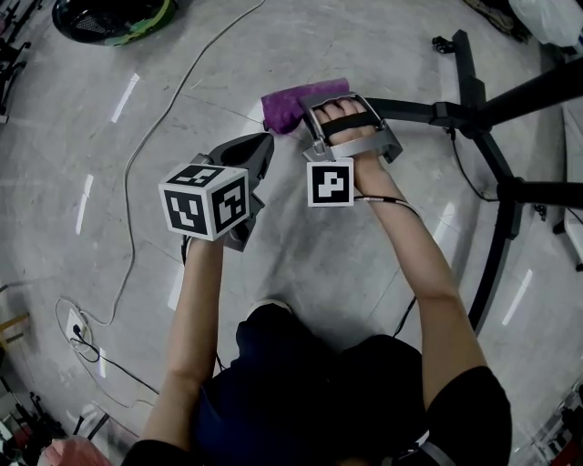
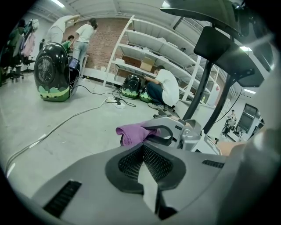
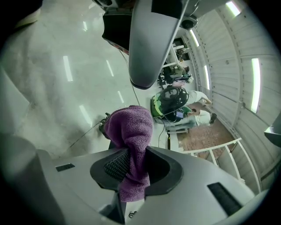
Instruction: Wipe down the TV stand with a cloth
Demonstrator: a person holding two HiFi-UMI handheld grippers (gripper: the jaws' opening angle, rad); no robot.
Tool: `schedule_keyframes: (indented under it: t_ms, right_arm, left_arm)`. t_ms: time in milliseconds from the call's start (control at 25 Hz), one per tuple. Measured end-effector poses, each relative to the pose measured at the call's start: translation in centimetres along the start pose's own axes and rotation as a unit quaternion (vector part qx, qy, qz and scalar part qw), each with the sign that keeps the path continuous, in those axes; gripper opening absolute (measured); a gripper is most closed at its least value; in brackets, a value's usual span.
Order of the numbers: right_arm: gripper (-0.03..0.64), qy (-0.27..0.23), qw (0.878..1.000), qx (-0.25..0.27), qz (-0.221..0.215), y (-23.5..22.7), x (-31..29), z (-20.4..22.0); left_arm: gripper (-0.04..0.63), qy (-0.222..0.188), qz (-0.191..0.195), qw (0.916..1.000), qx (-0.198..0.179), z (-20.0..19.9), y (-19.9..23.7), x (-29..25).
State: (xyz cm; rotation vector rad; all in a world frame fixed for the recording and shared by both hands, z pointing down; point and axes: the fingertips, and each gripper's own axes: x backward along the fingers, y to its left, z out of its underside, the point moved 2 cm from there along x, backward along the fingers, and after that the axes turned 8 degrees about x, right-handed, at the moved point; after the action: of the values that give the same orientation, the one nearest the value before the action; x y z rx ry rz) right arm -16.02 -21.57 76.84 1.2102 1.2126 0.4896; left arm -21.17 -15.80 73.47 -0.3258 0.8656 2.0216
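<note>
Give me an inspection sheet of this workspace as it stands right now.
Surface: grey floor, glossy, with streaks of reflected light.
Job's things: purple cloth, bunched; black TV stand, its base legs on the floor. The cloth is at the end of one leg; contact unclear.
Clutter: black and green carrier on the floor.
Grippers: right gripper shut on the cloth; left gripper shut with nothing between its jaws, beside the right one.
Cables: grey cable snakes across the floor towards a power strip.
Surroundings: white shelving, with people near it.
</note>
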Motion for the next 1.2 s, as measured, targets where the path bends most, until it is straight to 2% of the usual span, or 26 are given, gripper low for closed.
schedule_keyframes:
  t_ms: [240,760,1040,1200]
  right_arm:
    - [0.106,0.006,1.0,-0.016,-0.025,1.2,0.4,1.1]
    - [0.106,0.038,0.998,-0.038,-0.02,2.0,1.7,5.1]
    - [0.106,0.05,0.996,-0.06,-0.042,3.4,2.5,7.4]
    - [0.106,0.067,0.995,-0.068,-0.041,3.7,2.9,9.1]
  left_arm:
    - [0.008,0.003,0.005,1.0,-0.002,0.2,-0.8,-0.5]
    - [0.008,0.007,0.023,0.9997,-0.004,0.4,-3.4,-2.4]
    - [0.008,0.019,0.04,0.999,-0.011,1.2,-5.6,-4.2]
    - [0.008,0.022,0.047,0.9986,-0.01,1.5,-6.4,-5.0]
